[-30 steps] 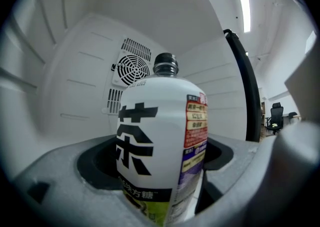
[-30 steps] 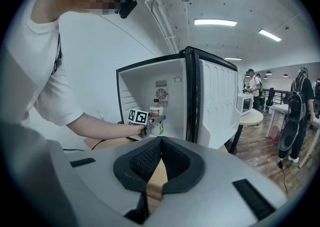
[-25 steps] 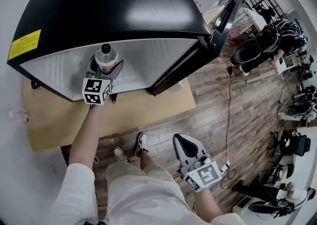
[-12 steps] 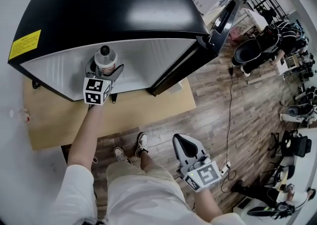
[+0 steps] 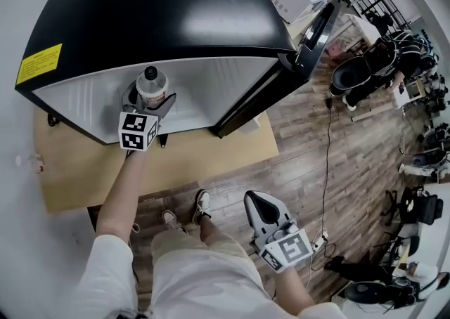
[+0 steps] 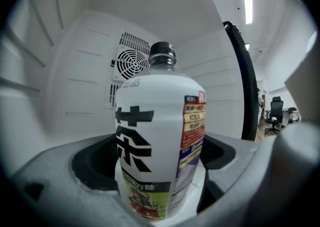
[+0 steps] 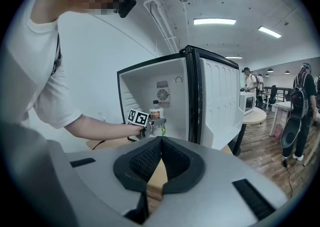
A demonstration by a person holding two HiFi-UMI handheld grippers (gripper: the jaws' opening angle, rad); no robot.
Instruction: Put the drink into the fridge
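Drink: a clear plastic bottle point(image 5: 151, 86) with a black cap. It stands upright on the white floor inside the fridge point(image 5: 155, 8), left of the middle in the head view.
Left tongs point(image 5: 149, 103): wide apart, one jaw on each side of the bottle. They do not look pressed on it.
Right tongs point(image 5: 258, 202): low in the head view, over the floor point(image 5: 337, 163). The jaws are closed together with nothing in them.
Head view only: the fridge's shiny black top, with a yellow sticker point(image 5: 39, 64) at upper left. The open door point(image 5: 316, 26) is at upper right. The pale wood desk point(image 5: 211, 149) is under the fridge, and the floor is brown planks.
Left tongs view only: big black writing on the bottle's white label, with green and red at the bottom. A round fan grill point(image 6: 130, 61) sits on the ribbed white back wall at upper left.
Right tongs view only: the fridge seen from the side, small in the middle. An arm point(image 7: 95, 126) in a white sleeve reaches in.
Shapes: the bottle is round with a thin neck. The pads are dark, bumpy and scooped. The tongs are smooth and grey. The cube point(image 5: 137, 130) has black and white squares.
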